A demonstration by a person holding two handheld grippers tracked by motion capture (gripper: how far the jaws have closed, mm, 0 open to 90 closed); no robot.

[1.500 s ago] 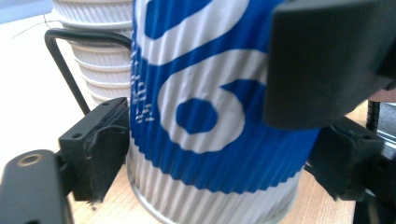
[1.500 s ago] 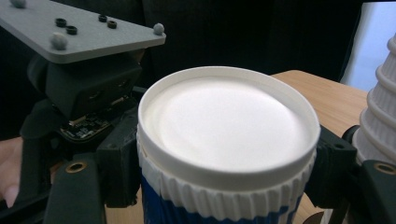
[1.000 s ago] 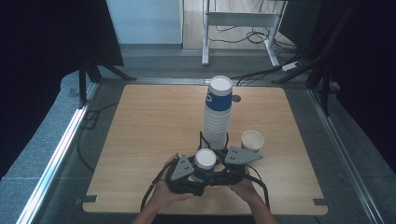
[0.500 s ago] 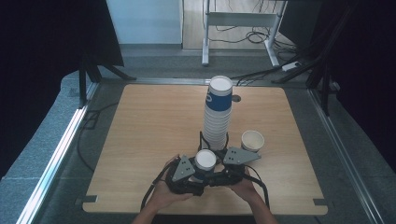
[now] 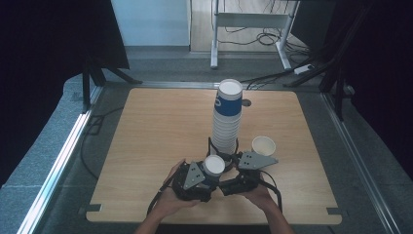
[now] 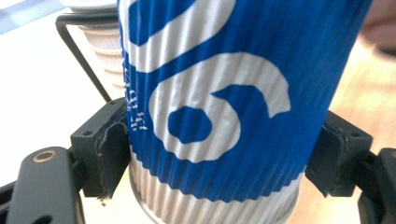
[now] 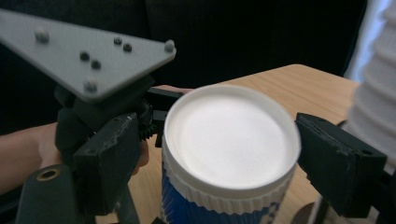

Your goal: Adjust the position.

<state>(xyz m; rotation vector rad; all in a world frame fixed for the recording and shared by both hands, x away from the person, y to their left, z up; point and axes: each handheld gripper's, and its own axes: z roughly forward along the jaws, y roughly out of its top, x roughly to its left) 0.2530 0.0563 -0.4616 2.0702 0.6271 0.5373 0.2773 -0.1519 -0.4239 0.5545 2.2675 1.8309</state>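
1. Blue-and-white ribbed paper was seen close up in the left gripper view, where the cup was pressed between the two black pads of the left tongs; the jaws had just been closing onto it.
2. From the right gripper view the cup's white lid was seen from above, between the jaws of the right tongs, whose pads were held apart from the rim on both sides, released.
3. From the high view the wider setting was given: the cup stood at the near middle of the wooden counter, just in front of a tall stack of cups, with a single open cup to the right.
4. Both hands were brought in from the near edge, the left hand and right hand angled inward so the tongs met at the cup.
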